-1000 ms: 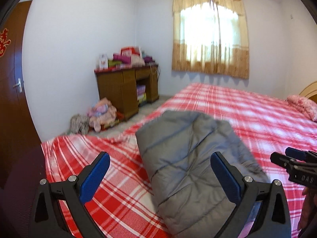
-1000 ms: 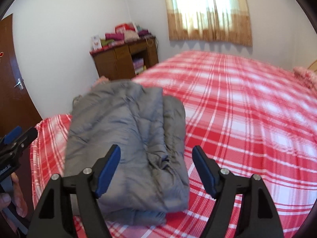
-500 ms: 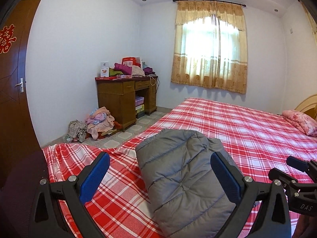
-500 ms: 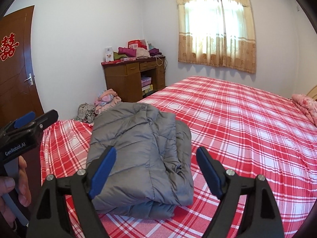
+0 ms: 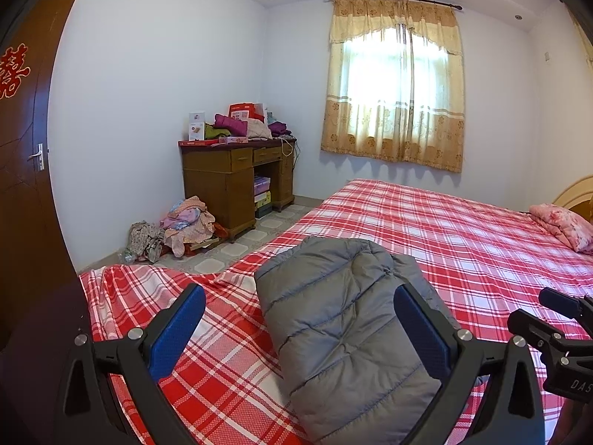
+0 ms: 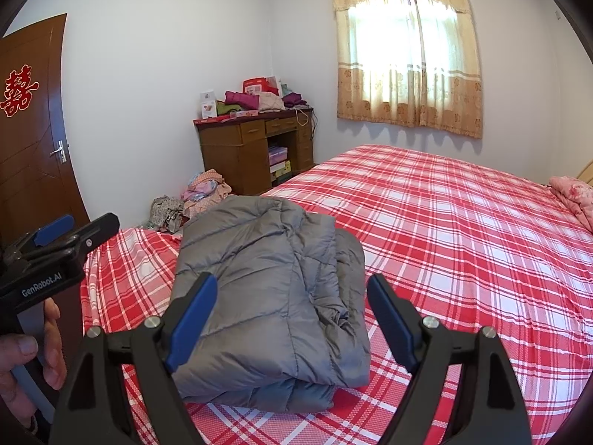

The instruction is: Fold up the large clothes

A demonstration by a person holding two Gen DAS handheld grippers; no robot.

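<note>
A grey quilted puffer jacket (image 5: 341,326) lies folded into a thick rectangular bundle on the red plaid bed (image 5: 463,244), near its foot corner. It also shows in the right wrist view (image 6: 267,289). My left gripper (image 5: 300,333) is open and empty, held above and short of the jacket. My right gripper (image 6: 292,319) is open and empty too, raised above the jacket's near end. The right gripper's body shows at the right edge of the left wrist view (image 5: 552,337), and the left gripper in a hand at the left of the right wrist view (image 6: 48,256).
A wooden desk (image 5: 237,181) piled with clothes and boxes stands by the far wall. A heap of clothes (image 5: 178,226) lies on the tiled floor beside it. A brown door (image 5: 26,170) is at the left. A pink pillow (image 5: 563,222) lies at the bed's head.
Both grippers have lifted and drawn back from the folded jacket, so the views tilt up and show more of the room. The jacket has stayed in place.
</note>
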